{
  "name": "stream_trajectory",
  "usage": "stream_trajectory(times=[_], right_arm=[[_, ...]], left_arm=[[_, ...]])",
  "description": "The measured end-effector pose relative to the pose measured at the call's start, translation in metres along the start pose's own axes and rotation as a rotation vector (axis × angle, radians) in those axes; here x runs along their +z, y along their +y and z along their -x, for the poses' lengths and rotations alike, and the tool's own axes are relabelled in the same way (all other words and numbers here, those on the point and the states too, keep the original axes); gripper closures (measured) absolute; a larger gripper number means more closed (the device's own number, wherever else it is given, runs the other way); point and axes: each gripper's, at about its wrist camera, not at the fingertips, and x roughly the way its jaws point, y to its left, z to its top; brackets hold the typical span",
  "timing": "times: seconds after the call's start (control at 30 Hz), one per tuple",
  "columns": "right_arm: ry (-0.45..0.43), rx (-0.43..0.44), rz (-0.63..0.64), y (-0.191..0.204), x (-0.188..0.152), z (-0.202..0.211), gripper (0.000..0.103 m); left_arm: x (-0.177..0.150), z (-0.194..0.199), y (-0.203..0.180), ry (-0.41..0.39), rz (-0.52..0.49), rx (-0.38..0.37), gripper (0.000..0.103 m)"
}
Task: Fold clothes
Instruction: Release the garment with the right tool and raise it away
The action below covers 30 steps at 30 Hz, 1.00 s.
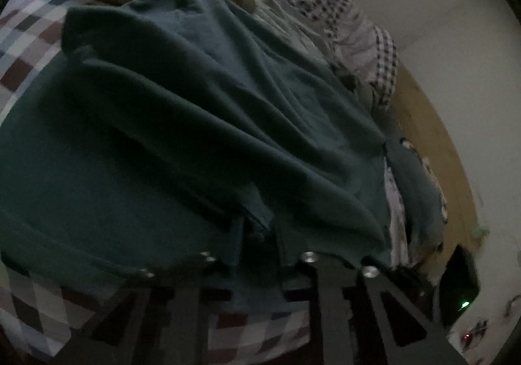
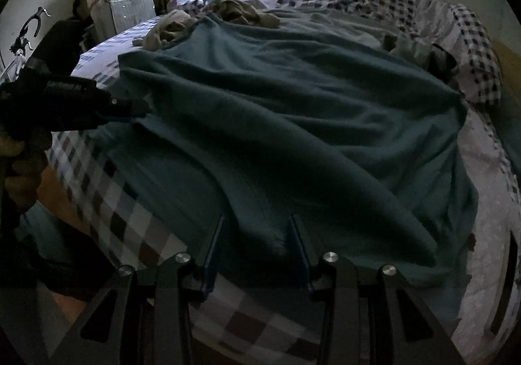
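Garment: teal garment (image 2: 293, 124), spread rumpled across centre frame on checked bedspread (image 2: 130, 218)
Left gripper (image 1: 257, 228): jaws closed on the cloth's near hem
Right gripper (image 2: 257, 241): jaws apart, a fold between them, not pinched
Progress: no fold made yet; all folding remains
Waiting: tan clothes (image 2: 241, 11), upper centre

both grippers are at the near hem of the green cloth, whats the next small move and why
Probably close the right gripper on the fold of dark green garment lying between its open fingers. The left gripper already looks shut on the near edge, so the garment lacks only a second hold before that edge can be lifted over the checked bedsheet.
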Motion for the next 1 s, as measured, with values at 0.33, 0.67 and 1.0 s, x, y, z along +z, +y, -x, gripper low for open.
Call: stream_trajectory(times=[0.33,0.67,1.0], right_arm=[[0.038,0.008,-0.013,0.002,0.001,-0.004,0.082],[-0.039,-0.010,0.007,0.016,0.001,0.020,0.056],[-0.168,0.009,0.042,0.044,0.016,0.033,0.053]], left_arm=[[-0.029,0.008,0.006,0.033,0.007,0.083,0.096],[-0.030,0.079,0.052,-0.162,0.191,-0.031,0.035],[-0.028,0.085,0.103,-0.231,0.380,0.051,0.034]])
